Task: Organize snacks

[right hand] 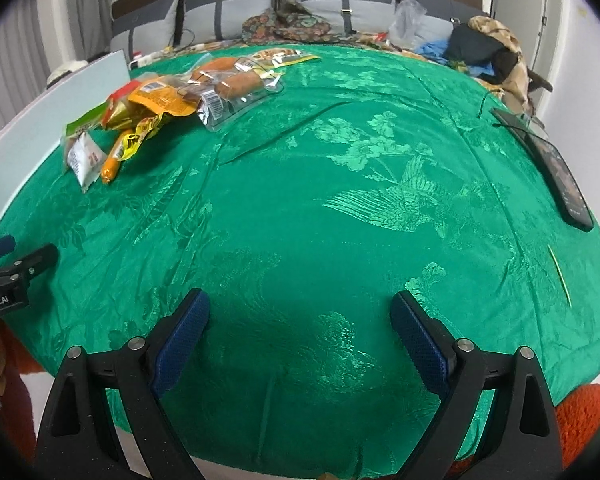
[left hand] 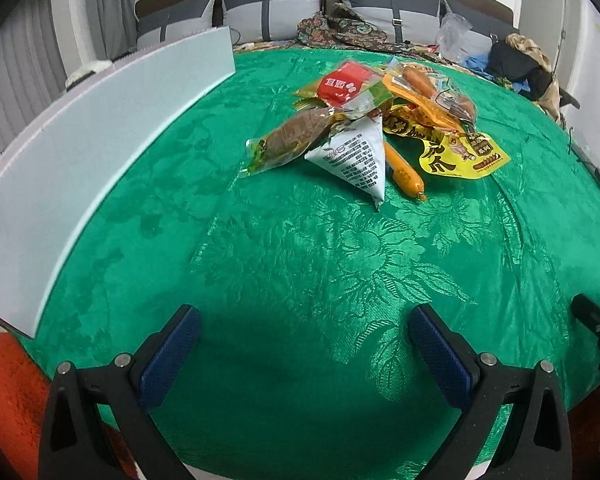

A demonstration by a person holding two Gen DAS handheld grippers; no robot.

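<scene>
Both tongs, left tongs (left hand: 304, 344) and right tongs (right hand: 300, 328), hover spread and empty over the green cloth (left hand: 300, 260). The snack pile (left hand: 372, 120) lies heaped and unsorted well ahead, probably awaiting a first pick.

grippers: 2, left (left hand: 304, 344) and right (right hand: 300, 328) | orange sausages: 1 (left hand: 405, 174) | white triangular packs: 1 (left hand: 356, 158) | red packs: 1 (left hand: 346, 82) | brown packs: 1 (left hand: 288, 140) | yellow wrappers: 1 (left hand: 460, 152) | clear sausage packs: at least 2 (right hand: 236, 84) | white boards: 1 (left hand: 80, 152) | phones: 1 (right hand: 556, 168) | pile overlaps, total count unclear
</scene>
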